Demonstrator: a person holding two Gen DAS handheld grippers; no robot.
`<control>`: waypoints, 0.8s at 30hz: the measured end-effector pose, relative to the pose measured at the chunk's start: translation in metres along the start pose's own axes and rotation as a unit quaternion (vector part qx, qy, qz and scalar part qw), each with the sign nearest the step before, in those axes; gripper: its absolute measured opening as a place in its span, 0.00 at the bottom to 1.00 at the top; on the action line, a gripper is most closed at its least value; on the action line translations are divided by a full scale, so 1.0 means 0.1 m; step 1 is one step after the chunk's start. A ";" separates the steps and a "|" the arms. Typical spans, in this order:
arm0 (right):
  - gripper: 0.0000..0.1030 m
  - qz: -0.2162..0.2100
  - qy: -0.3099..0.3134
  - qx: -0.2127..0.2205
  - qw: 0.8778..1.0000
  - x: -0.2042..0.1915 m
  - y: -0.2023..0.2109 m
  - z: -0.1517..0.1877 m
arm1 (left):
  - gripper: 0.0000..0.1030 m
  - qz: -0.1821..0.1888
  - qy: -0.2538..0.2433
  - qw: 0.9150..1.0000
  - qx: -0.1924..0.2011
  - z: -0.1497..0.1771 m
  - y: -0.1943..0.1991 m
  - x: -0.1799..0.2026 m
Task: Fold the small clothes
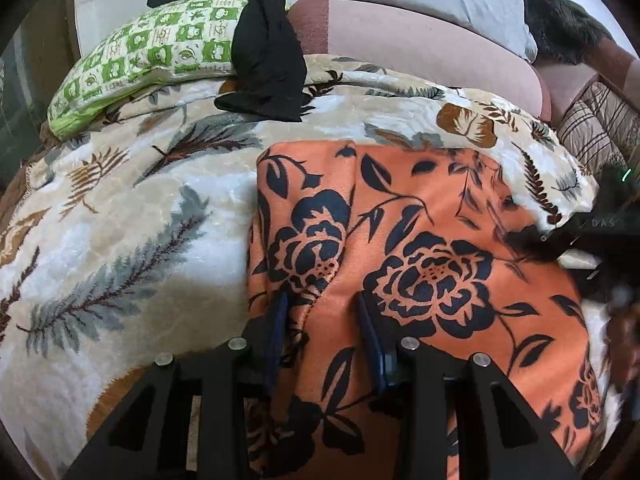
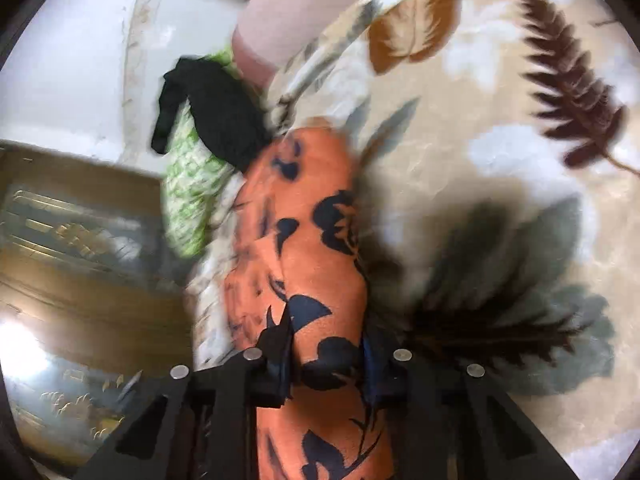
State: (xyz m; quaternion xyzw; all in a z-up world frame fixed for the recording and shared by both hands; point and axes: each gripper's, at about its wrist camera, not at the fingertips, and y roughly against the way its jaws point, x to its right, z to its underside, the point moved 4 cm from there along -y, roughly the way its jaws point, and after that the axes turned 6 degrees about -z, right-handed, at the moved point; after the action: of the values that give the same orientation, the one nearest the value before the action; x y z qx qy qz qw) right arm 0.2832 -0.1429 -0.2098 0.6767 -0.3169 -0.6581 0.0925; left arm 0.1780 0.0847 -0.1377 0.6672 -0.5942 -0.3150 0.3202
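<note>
Orange floral garment [image 1: 420, 240] on leaf-print blanket [image 1: 120, 220], left tongs [image 1: 324, 316] and right tongs [image 2: 326, 344] both pinching its fabric

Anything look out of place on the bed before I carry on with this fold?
One thing: a black garment is draped, crumpled, over the green checked pillow behind the orange floral cloth, trailing onto the leaf-print blanket.

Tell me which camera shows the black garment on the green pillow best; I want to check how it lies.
The left wrist view: the black garment is sharp there, draped over the green checked pillow with one end spilling onto the leaf-patterned blanket. The right wrist view shows the same garment smaller and motion-blurred, partly behind the orange floral cloth.
</note>
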 end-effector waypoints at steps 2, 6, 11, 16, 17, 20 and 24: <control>0.33 -0.047 -0.005 0.009 0.999 0.03 0.04 0.02 | 0.37 0.009 0.006 1.000 0.000 0.00 0.02 -0.03; 0.66 0.033 0.042 0.021 0.998 -0.21 0.20 0.06 | 0.37 0.075 0.072 0.995 -0.003 -0.04 0.14 -0.22; 0.66 0.044 0.140 0.061 0.987 -0.78 0.65 0.31 | 0.42 0.140 0.136 0.981 -0.009 0.10 0.46 -0.59; 0.67 -0.007 0.193 -0.024 0.981 -1.02 0.46 0.84 | 0.42 0.107 0.110 0.986 -0.073 0.58 0.42 -0.56; 0.68 -0.006 0.179 -0.044 0.983 -0.90 0.34 0.92 | 0.42 0.111 0.105 0.984 -0.096 0.65 0.31 -0.52; 0.68 -0.003 0.158 -0.057 0.986 -0.76 0.22 0.93 | 0.40 0.104 0.095 0.988 -0.070 0.52 0.50 -0.50; 0.68 0.006 0.178 -0.063 0.982 -0.86 0.34 0.91 | 0.65 0.152 0.109 0.982 -0.041 0.21 0.63 -0.53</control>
State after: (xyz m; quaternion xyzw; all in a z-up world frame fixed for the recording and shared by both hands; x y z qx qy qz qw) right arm 0.1922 -0.0963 -0.1305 0.7742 -0.2568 -0.5451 0.1940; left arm 0.1187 0.1312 -0.0982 0.5860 -0.6367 -0.2121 0.4542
